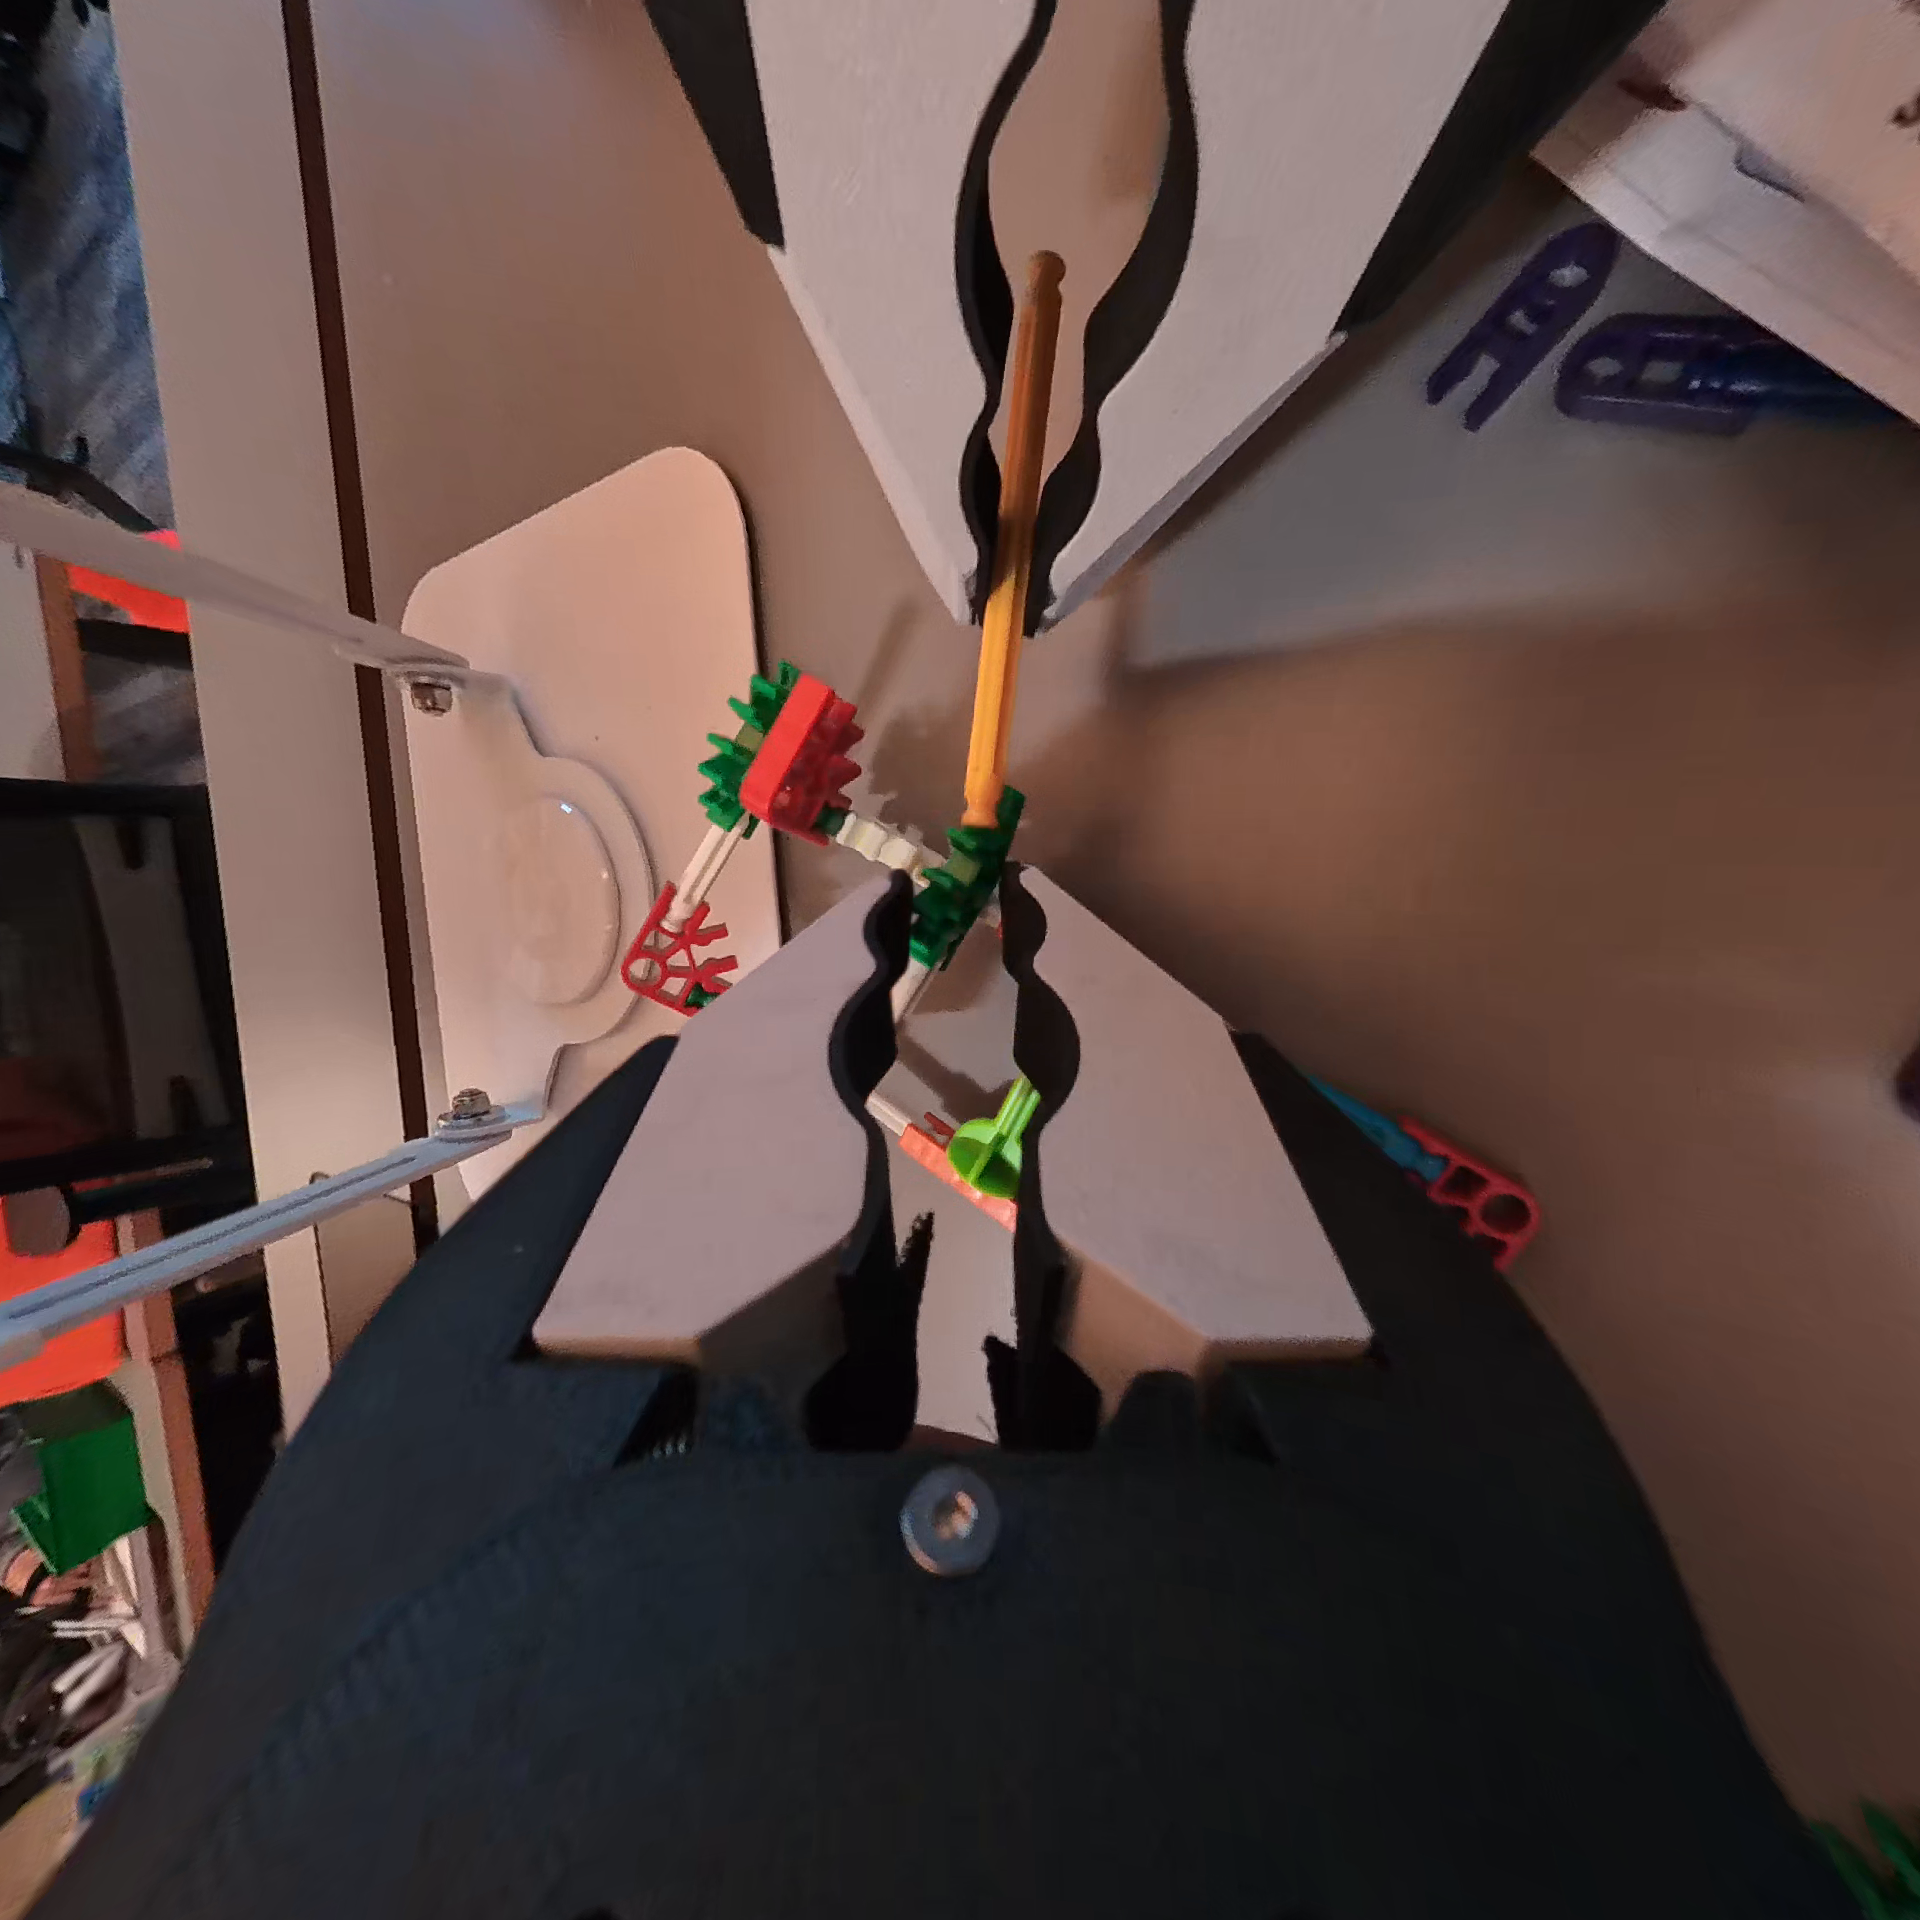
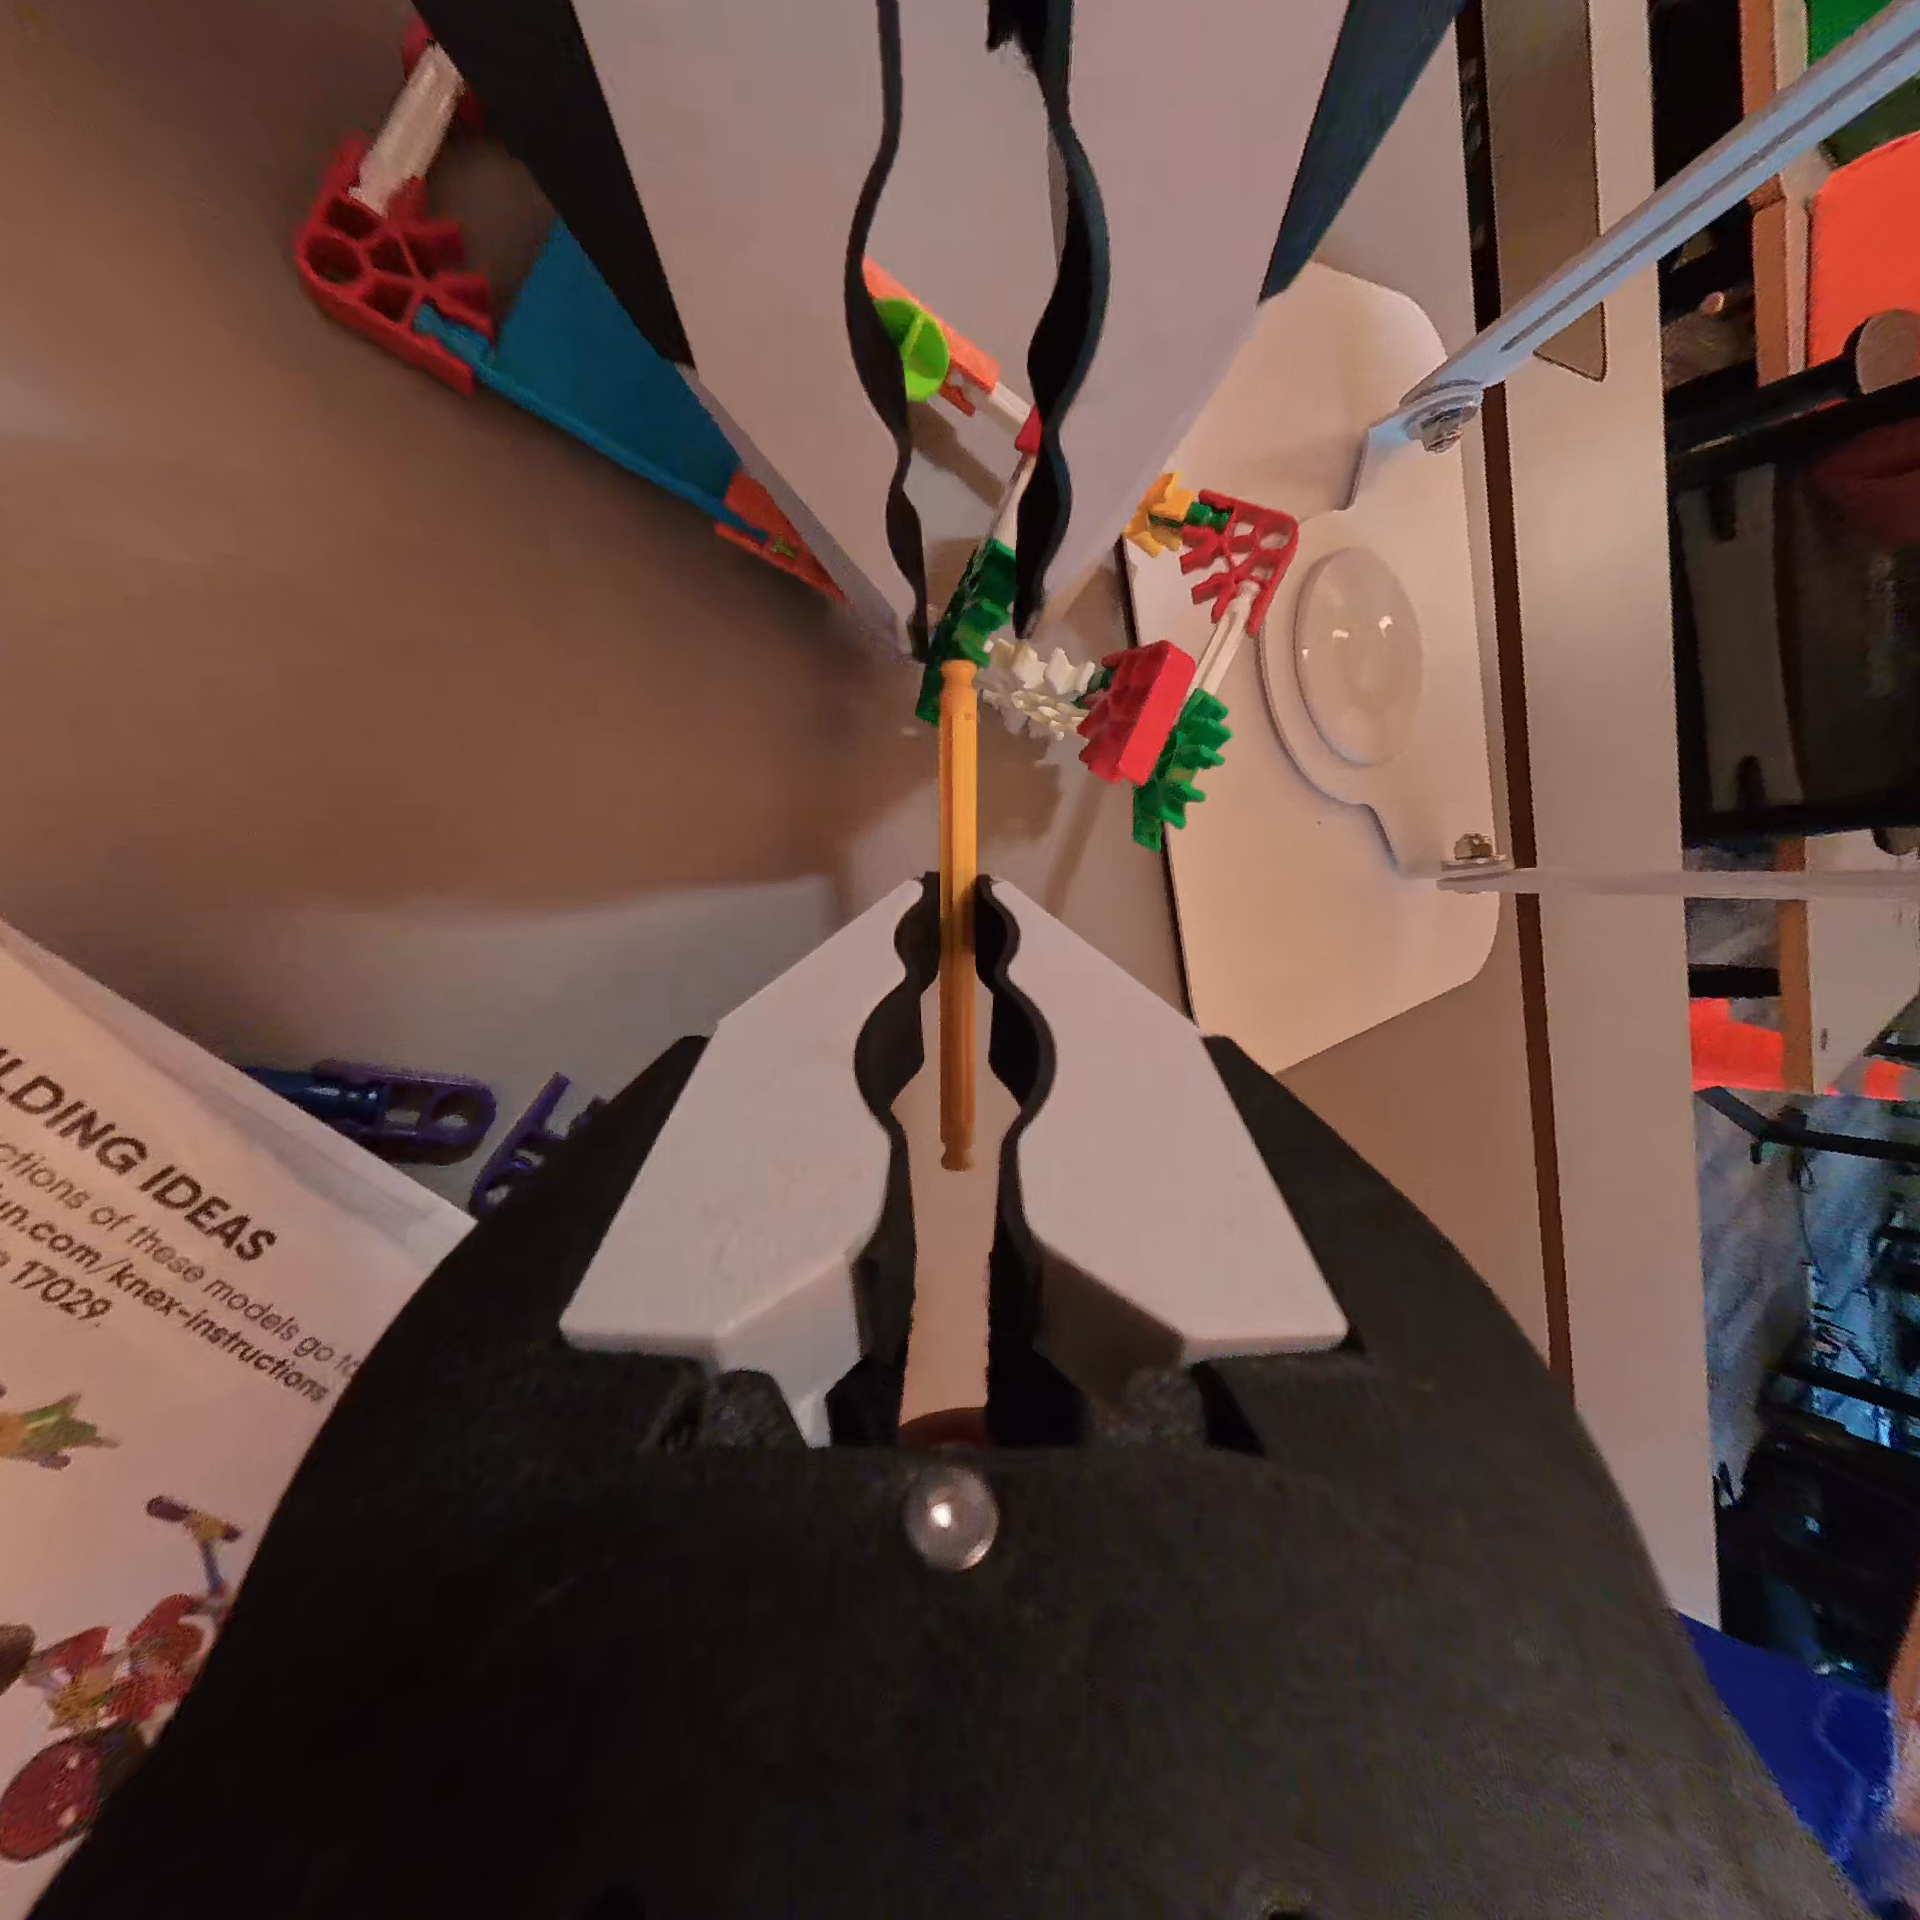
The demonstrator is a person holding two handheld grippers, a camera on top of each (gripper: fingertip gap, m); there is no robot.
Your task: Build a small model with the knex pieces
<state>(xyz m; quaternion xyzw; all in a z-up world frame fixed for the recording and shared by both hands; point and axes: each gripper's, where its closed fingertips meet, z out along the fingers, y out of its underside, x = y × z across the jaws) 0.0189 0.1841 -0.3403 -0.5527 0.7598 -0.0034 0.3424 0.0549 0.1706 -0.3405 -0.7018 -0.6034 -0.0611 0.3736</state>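
My left gripper (image 1: 958,881) is shut on a green connector (image 1: 951,899) at one end of a small toy assembly. The assembly also has a white connector (image 1: 883,842), a red connector (image 1: 800,758), further green pieces and white rods. My right gripper (image 2: 954,885) is shut on a yellow rod (image 2: 956,790) that points straight ahead. The rod's far tip touches the green connector (image 2: 982,592) held by the left gripper (image 2: 971,636). The left wrist view shows the right gripper (image 1: 1010,615) coming in from the top with the rod (image 1: 1013,499). A light green piece (image 1: 987,1148) sits between my left fingers.
A white plate with a round lens (image 1: 561,894) on metal arms stands beside the assembly. Purple connectors (image 1: 1517,322) lie by an instruction booklet (image 2: 156,1299). A red connector on a blue rod (image 2: 384,260) lies on the brown table. Shelves with clutter stand beyond the table edge. The gap from one gripper's tips to the other's is roughly 4 cm. The light green piece (image 1: 987,1148) is about 6 cm from my left fingertips.
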